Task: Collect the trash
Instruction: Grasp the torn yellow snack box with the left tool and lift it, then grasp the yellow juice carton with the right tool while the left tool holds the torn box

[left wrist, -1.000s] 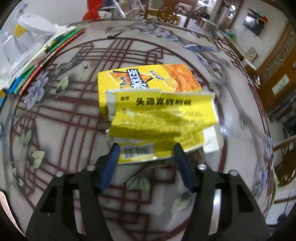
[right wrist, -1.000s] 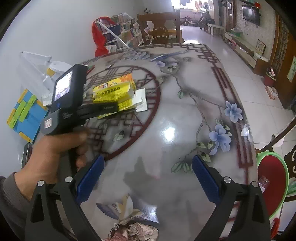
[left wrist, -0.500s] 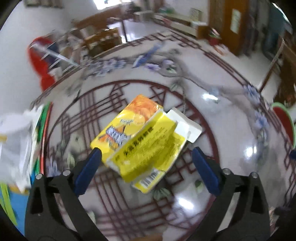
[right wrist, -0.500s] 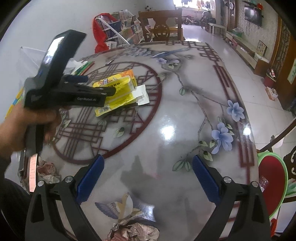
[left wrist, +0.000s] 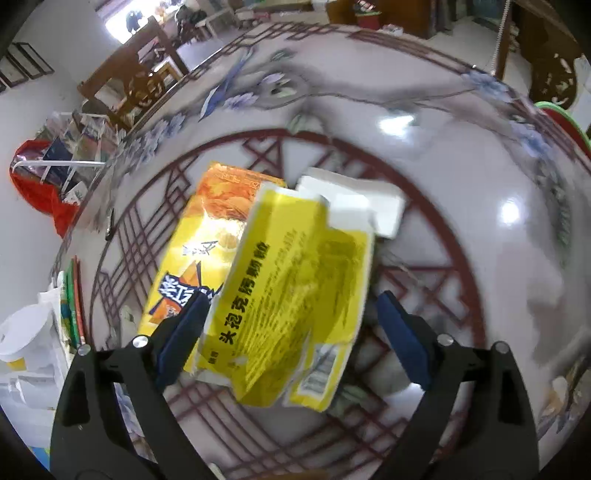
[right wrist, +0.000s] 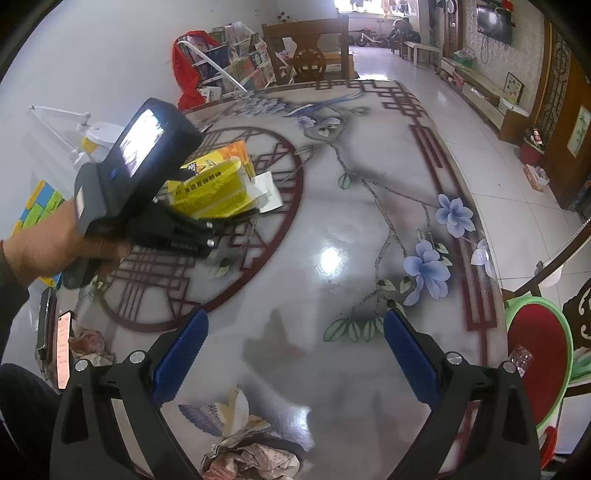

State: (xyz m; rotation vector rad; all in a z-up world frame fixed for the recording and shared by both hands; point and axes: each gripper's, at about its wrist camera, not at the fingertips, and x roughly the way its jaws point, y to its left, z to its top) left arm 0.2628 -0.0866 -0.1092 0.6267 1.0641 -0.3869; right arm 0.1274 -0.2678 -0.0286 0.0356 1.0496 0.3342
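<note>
Two flattened yellow cartons (left wrist: 288,295) lie overlapped on the patterned table (left wrist: 461,221), and one crumpled paper wad (right wrist: 251,458) sits under our right gripper (right wrist: 291,354), whose jaws stand wide and empty. Our left gripper (left wrist: 291,332) is spread around the top carton, its jaws having just narrowed slightly, pads not clamped. Since a second ago we have let go and rolled the wrist.

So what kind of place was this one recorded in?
Most likely a home living or dining room: a painted round table, a carved wooden chair, a wall television and a cluttered bookshelf.
</note>
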